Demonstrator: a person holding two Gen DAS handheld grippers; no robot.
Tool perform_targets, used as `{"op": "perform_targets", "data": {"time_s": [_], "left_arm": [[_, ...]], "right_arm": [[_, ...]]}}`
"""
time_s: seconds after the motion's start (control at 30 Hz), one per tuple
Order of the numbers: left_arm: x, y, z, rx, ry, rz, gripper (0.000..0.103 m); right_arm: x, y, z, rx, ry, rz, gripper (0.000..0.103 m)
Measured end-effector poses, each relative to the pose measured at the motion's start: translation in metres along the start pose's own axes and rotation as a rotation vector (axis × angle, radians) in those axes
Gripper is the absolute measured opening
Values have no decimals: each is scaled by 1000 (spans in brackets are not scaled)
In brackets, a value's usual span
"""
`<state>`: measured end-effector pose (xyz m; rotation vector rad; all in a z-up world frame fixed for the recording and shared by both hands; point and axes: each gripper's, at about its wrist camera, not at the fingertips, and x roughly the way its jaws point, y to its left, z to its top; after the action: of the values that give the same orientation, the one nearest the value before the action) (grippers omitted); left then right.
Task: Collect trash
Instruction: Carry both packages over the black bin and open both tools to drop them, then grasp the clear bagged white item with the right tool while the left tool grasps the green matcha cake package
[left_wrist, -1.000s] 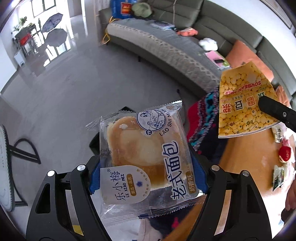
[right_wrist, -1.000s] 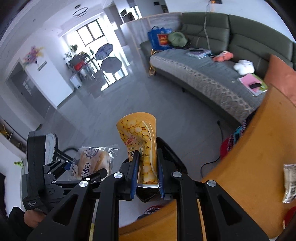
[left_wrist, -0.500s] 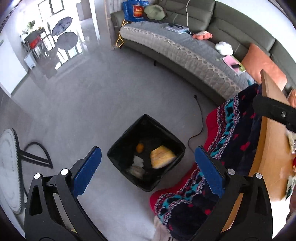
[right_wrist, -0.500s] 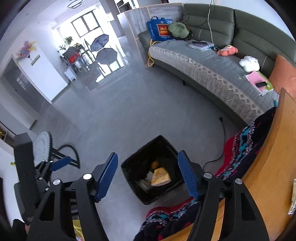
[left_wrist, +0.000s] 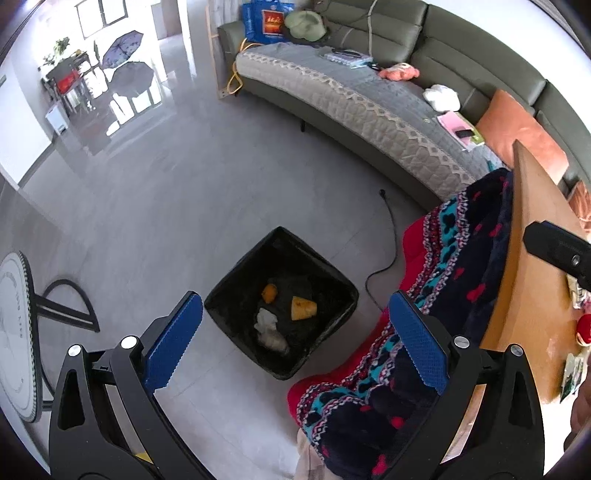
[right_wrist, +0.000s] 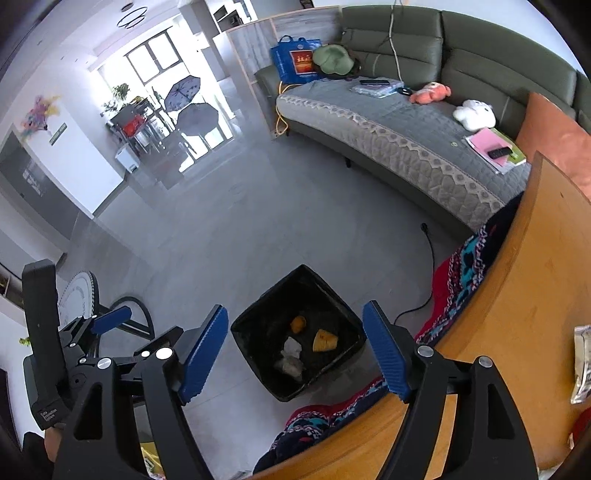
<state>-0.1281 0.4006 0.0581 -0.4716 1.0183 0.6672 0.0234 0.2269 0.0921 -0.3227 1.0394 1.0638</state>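
Note:
A black trash bin (left_wrist: 325, 267) (right_wrist: 266, 301) stands on the grey floor below both grippers. In it lie a yellow soybean snack packet (left_wrist: 303, 308) (right_wrist: 325, 339), an orange scrap (left_wrist: 269, 293) and pale crumpled wrappers (left_wrist: 271, 332) (right_wrist: 291, 356). My left gripper (left_wrist: 295, 325) hangs above the bin, open wide, with nothing between its blue pads. My right gripper (right_wrist: 295, 325) hovers over the same bin; its jaws are opening and hold nothing. The left gripper's blue pad (right_wrist: 110, 319) also shows at the left of the right wrist view.
A wooden table (left_wrist: 535, 229) (right_wrist: 517, 295) curves along the right, with more wrappers (right_wrist: 583, 363) (left_wrist: 572, 373) on it. A red and dark patterned blanket (left_wrist: 443, 277) hangs beside the bin. A black cable (left_wrist: 388, 236) crosses the floor toward the grey sofa (left_wrist: 351, 103). A round stand (left_wrist: 18, 332) is at left.
A second ago the left gripper held a bread packet and the right one the yellow soybean packet. Both jaws have opened, and the yellow packet now lies in the bin.

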Motion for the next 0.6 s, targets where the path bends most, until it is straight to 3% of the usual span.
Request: {"op": "perform_targets", "data": {"time_s": [0.27, 0.6], "left_arm": [[-18, -50, -2, 91, -24, -61, 98], [-34, -137, -16, 264, -35, -168, 98]], "right_arm": [[-34, -29, -24, 51, -27, 5, 76], [-94, -81, -61, 134, -109, -87, 76]]}}
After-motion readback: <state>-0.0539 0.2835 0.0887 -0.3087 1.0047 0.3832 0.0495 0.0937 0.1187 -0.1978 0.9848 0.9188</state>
